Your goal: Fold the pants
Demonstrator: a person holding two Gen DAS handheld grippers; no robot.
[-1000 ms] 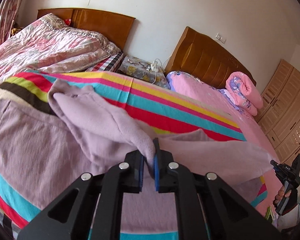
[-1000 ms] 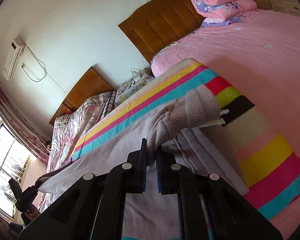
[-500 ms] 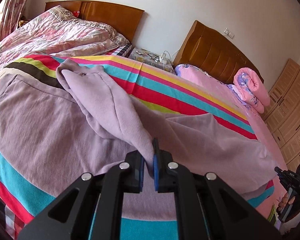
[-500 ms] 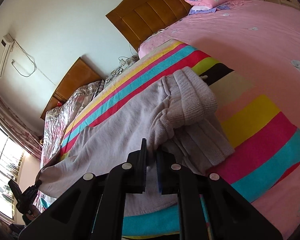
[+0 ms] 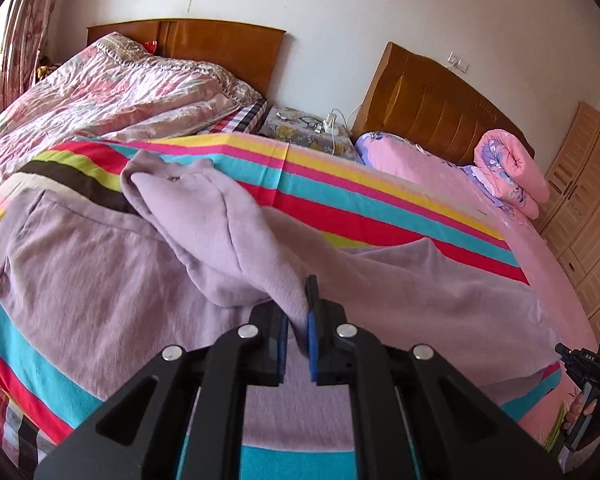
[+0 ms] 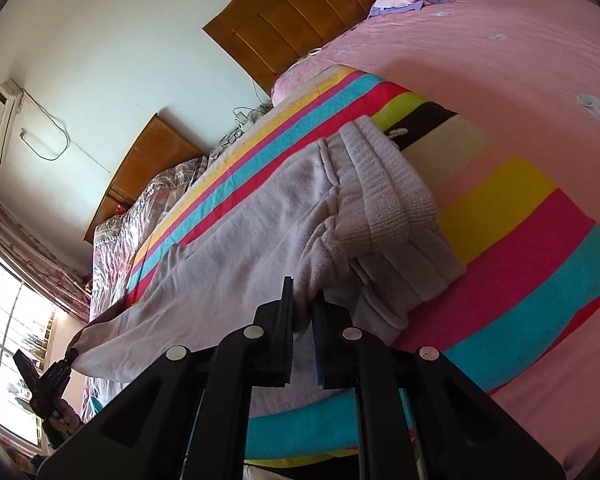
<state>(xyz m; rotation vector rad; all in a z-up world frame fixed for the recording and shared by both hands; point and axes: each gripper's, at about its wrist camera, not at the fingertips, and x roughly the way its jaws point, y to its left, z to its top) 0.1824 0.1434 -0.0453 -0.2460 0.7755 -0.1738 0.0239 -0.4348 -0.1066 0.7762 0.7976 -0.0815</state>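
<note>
Only right wrist view shows pants [image 6: 260, 248] ribbed waistband [image 6: 384, 184]

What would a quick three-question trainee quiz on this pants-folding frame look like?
1. True or false: the left gripper is shut on the pants.
2. What lies directly under the pants? A) striped sheet B) bare floor C) wooden table
3. The right gripper pinches cloth beside the ribbed ____.

Key: 1 true. 2 A, the striped sheet. 3 waistband.
</note>
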